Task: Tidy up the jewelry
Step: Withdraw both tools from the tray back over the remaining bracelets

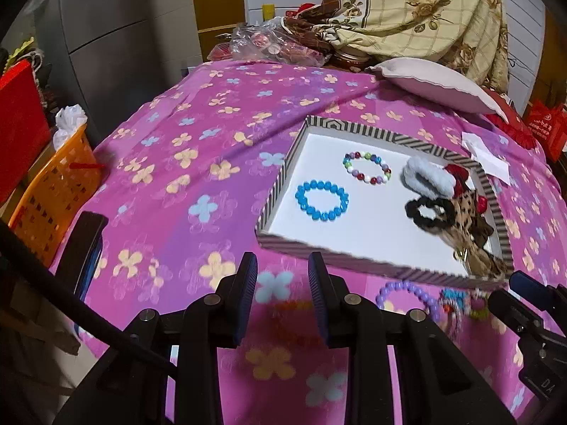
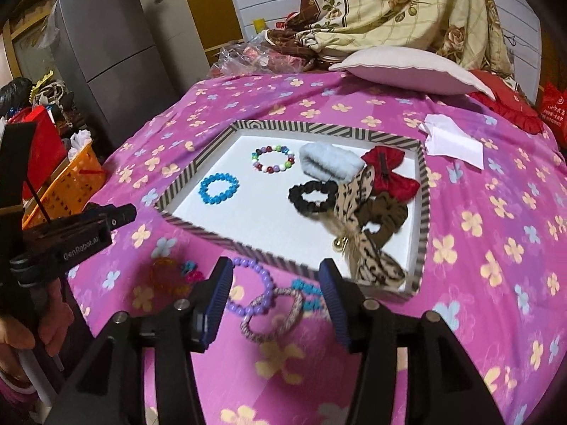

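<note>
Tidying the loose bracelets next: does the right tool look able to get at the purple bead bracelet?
Probably yes. The purple bead bracelet lies on the bedspread just ahead of the open, empty right tool; only a braided ring overlaps it.

**Materials and finishes on the bed**

Bedspread [image 2: 478, 184]: thin printed cloth, matt, slightly creased. Tray [image 2: 423, 219]: cardboard, striped paper-covered walls, smooth white matt floor. Blue bracelet [image 2: 218, 189] and multicolour bracelet [image 2: 273, 158]: glossy plastic or glass beads. Purple bracelet [image 2: 260, 283]: glossy plastic beads. White scrunchie [image 2: 327, 163]: fluffy plush. Black scrunchie [image 2: 312, 194]: crinkled fabric. Red bow [image 2: 389, 173]: satin-like cloth, slight sheen. Leopard scrunchie [image 2: 368, 248]: printed cloth. Right gripper [image 2: 274, 304] and left gripper [image 1: 282, 297]: black matt plastic, ribbed blue rubbery pads. Basket [image 1: 56, 191]: orange plastic lattice. Folded sheet [image 2: 453, 143]: white paper.
</note>
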Available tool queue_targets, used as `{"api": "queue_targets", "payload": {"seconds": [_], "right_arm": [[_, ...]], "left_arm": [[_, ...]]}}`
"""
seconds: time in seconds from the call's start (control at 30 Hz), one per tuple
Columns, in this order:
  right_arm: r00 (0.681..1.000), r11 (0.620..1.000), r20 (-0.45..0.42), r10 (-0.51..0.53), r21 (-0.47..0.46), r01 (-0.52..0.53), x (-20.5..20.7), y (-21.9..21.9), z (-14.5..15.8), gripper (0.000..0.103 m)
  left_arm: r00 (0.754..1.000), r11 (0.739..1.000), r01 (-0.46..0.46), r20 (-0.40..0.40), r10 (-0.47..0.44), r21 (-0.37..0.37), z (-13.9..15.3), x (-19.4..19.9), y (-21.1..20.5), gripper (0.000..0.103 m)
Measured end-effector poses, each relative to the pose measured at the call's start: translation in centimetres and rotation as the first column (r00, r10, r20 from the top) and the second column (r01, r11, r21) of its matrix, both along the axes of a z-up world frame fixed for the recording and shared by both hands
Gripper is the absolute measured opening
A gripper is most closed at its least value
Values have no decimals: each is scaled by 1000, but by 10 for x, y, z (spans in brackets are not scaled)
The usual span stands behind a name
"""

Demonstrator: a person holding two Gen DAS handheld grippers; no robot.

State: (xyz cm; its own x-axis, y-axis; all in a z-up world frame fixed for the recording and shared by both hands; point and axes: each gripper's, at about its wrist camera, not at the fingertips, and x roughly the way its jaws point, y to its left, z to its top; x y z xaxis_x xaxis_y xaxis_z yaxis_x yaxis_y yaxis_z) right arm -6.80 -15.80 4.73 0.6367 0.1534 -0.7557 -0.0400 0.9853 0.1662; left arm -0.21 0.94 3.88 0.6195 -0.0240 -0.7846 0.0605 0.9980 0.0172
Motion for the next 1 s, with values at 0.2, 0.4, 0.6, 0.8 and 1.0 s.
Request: {"api": "queue_targets", "payload": {"seconds": [0.2, 0.4, 0.6, 0.8, 1.0], "right_arm": [[1000, 1000, 9, 2, -14, -2, -17, 8, 3, 54], [1000, 1000, 10, 7, -15, -7, -29, 14, 4, 57], [1000, 1000, 16, 10, -8, -10, -39, 16, 6, 57], [1000, 1000, 25, 11, -10, -10, -44, 18, 9, 57], [1000, 1000, 26, 10, -11, -10, -46, 17, 10, 57]], "left_arm": [[1000, 1000, 1, 4, -1, -4, 0, -22, 1, 40], [1000, 1000, 2, 14, -2, 1, 1, -38, 1, 40], [1000, 1000, 5, 31, -5, 3, 5, -50, 0, 40], [999, 1000, 13, 31, -13, 8, 3, -57, -3, 40], [999, 1000, 7, 35, -8, 4, 3, -60, -4, 40]]}}
